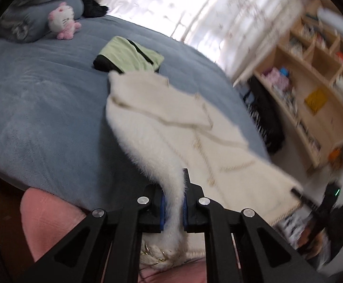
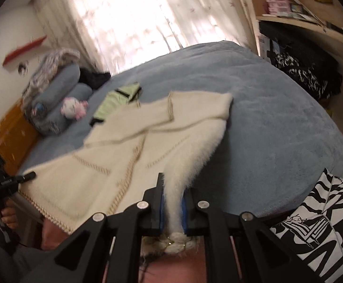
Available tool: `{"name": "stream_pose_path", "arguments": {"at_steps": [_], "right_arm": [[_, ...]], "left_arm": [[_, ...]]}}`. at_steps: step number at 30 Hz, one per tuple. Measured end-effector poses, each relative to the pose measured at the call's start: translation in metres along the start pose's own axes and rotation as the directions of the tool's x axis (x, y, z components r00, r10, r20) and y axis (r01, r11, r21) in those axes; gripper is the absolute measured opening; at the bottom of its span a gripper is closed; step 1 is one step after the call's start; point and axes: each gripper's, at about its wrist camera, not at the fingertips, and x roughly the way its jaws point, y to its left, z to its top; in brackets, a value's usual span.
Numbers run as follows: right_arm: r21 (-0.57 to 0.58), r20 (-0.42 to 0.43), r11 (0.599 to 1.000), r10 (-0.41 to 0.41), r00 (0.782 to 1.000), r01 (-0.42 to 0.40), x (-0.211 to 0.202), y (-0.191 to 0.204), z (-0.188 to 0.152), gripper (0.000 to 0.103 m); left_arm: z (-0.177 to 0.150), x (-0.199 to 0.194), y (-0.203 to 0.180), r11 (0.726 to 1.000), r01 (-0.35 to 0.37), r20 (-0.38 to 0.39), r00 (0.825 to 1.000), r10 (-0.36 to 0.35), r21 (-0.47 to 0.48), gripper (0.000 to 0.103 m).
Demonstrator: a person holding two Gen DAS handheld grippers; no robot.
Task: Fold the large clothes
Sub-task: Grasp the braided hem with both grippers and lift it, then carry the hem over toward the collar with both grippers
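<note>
Across most of both views spreads a wide bed (image 1: 41, 108) under a soft blue-grey plush cover, lit from behind by a bright window with sheer patterned curtains (image 2: 129, 11). To one side stands a pale wooden shelf unit (image 1: 317, 75), its cubbies full of small blurred items, with a dark patterned heap (image 2: 306, 70) below it.

On the bed lies a large cream knitted cardigan (image 1: 171, 118) with tan stitched edging, its far part resting on the cover and its near hem lifted off it. Beyond it, just touching its far edge, sits a folded green and black garment (image 1: 133, 56). Grey bolster pillows (image 1: 29, 23) are stacked at the head of the bed, with a small pink and white plush toy (image 1: 64, 21) leaning against them.

My left hand-held gripper (image 1: 173, 210) is pinched closed on a fuzzy corner of the cardigan's hem. My right hand-held gripper (image 2: 172, 212) is closed the same way on the opposite corner.
</note>
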Motion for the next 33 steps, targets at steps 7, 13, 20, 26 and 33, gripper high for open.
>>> {"name": "stream_pose_path", "arguments": {"at_steps": [7, 13, 20, 26, 33], "right_arm": [[0.247, 0.064, 0.966, 0.058, 0.996, -0.072, 0.030, -0.038, 0.049, 0.010], [0.351, 0.071, 0.934, 0.044, 0.997, -0.066, 0.097, -0.064, 0.116, 0.010], [0.380, 0.011, 0.925, 0.022, 1.000, -0.024, 0.196, -0.083, 0.183, 0.023], [0.307, 0.021, 0.951, -0.043, 0.999, 0.034, 0.240, -0.081, 0.196, 0.054], [0.243, -0.083, 0.960, -0.119, 0.989, 0.136, 0.285, -0.096, 0.186, 0.054]], "left_arm": [[0.071, 0.035, 0.016, 0.991, 0.036, 0.064, 0.998, -0.028, -0.129, 0.008], [0.144, 0.105, 0.042, 0.974, -0.002, 0.089, 0.996, 0.023, -0.227, 0.008], [0.211, 0.193, 0.075, 0.944, -0.008, 0.026, 0.999, 0.018, -0.330, 0.037], [0.244, 0.229, 0.089, 0.948, -0.147, 0.072, 0.982, 0.174, -0.282, 0.079], [0.253, 0.279, 0.094, 0.959, -0.268, -0.008, 0.963, 0.269, -0.096, 0.078]]}}
